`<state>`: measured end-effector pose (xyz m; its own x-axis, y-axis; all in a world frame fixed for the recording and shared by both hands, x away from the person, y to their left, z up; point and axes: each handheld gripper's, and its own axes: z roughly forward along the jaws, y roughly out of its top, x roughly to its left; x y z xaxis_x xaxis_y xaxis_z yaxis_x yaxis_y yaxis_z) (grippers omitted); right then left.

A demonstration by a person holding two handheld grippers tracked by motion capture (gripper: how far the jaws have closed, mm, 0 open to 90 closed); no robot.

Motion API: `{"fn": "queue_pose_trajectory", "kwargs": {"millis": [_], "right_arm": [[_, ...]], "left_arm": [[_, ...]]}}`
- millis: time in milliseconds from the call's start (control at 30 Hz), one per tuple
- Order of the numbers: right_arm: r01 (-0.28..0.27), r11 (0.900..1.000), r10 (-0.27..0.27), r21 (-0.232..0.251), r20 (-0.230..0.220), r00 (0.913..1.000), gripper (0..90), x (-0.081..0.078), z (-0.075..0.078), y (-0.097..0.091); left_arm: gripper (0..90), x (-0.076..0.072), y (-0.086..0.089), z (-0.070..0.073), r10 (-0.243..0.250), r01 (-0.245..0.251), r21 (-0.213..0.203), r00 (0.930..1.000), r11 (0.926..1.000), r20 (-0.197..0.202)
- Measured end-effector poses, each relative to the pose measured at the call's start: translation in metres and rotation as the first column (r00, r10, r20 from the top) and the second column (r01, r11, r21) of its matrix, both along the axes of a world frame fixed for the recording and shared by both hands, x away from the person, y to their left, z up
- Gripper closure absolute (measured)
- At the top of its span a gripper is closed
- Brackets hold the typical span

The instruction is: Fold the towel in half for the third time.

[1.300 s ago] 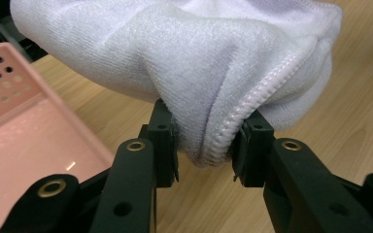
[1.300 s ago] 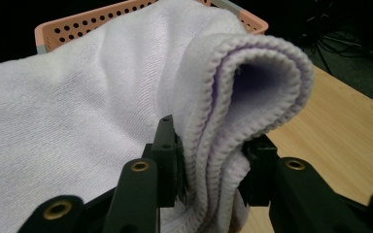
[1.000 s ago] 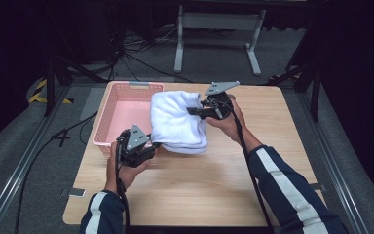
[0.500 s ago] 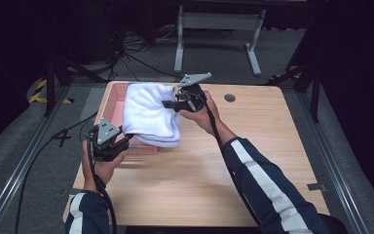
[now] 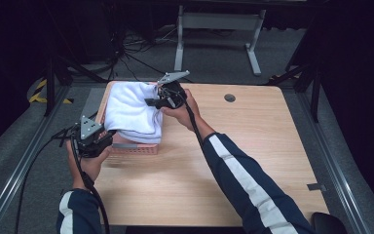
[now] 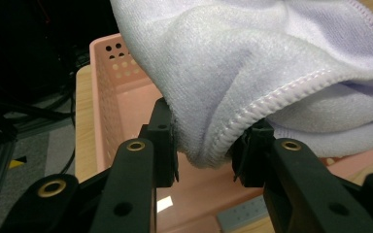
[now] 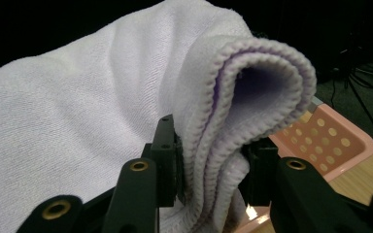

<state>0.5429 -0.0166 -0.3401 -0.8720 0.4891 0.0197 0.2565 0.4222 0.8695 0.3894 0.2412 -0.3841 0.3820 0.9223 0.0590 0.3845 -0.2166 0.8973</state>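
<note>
White folded towel [image 5: 134, 109] hangs just above the pink basket [image 5: 136, 148], each tool clenched on one end: left tool [image 6: 204, 145], right tool [image 7: 213, 165]. Lowering seems next; both should descend together into the basket, then release.

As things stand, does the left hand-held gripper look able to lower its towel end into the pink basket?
Probably yes: the left hand-held gripper grips the white towel directly above the open pink basket.
</note>
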Motion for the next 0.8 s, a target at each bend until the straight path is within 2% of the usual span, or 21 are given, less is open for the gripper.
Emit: {"fn": "queue_pose_trajectory", "kwargs": {"millis": [100,167,367,433,467,533,600,633,667,733,800], "right_arm": [[0.018,0.9998,-0.018,0.01,-0.02,0.9996,65.0,0.002,-0.006,0.005],[0.018,0.9998,-0.018,0.001,-0.016,0.9997,64.8,0.002,-0.01,0.008],[0.03,0.9995,-0.031,-0.011,-0.046,0.9985,62.2,0.007,-0.026,0.012],[0.049,0.9974,-0.052,-0.053,-0.053,0.9972,57.9,0.009,-0.034,0.014],[0.053,0.9963,-0.058,-0.067,-0.063,0.9964,55.2,0.01,-0.04,0.014],[0.057,0.9947,-0.062,-0.086,-0.062,0.9961,52.8,0.009,-0.043,0.013],[0.073,0.99,-0.079,-0.121,-0.045,0.9959,45.6,0.009,-0.046,0.01],[0.062,0.9913,-0.068,-0.116,-0.054,0.9962,44.6,0.009,-0.046,0.006],[0.048,0.9929,-0.055,-0.109,-0.059,0.9968,42.1,0.009,-0.045,0.002],[0.045,0.9915,-0.05,-0.122,-0.043,0.9978,39.1,0.008,-0.043,-0.004],[0.028,0.9946,-0.032,-0.1,-0.037,0.9988,36.2,0.005,-0.039,-0.013]], "left_arm": [[66.1,0.004,0.006,-0.005,0.004,-0.005,-0.025,0.9999,0.9997,-0.012],[66.0,0.005,0.006,-0.009,0.015,-0.015,-0.005,0.9997,0.9999,-0.018],[64.9,0.009,0.003,-0.024,0.029,-0.028,0.022,0.9984,0.9994,-0.049],[63.7,0.01,0.002,-0.031,0.042,-0.039,0.036,0.9968,0.9986,-0.068],[60.3,0.01,0.002,-0.032,0.045,-0.042,0.036,0.9963,0.9985,-0.074],[57.5,0.009,0.002,-0.033,0.066,-0.064,0.031,0.994,0.9975,-0.087],[50.1,0.009,0.003,-0.035,0.067,-0.066,0.011,0.9937,0.9977,-0.09],[44.8,0.008,0.004,-0.035,0.062,-0.062,-0.003,0.9932,0.9981,-0.099],[40.0,0.006,0.005,-0.035,0.049,-0.052,-0.037,0.9951,0.998,-0.085],[36.8,0.003,0.004,-0.033,0.031,-0.035,-0.068,0.9981,0.9971,-0.052],[31.5,-0.001,0.001,-0.029,0.018,-0.02,-0.062,0.9992,0.9979,-0.034]]}}
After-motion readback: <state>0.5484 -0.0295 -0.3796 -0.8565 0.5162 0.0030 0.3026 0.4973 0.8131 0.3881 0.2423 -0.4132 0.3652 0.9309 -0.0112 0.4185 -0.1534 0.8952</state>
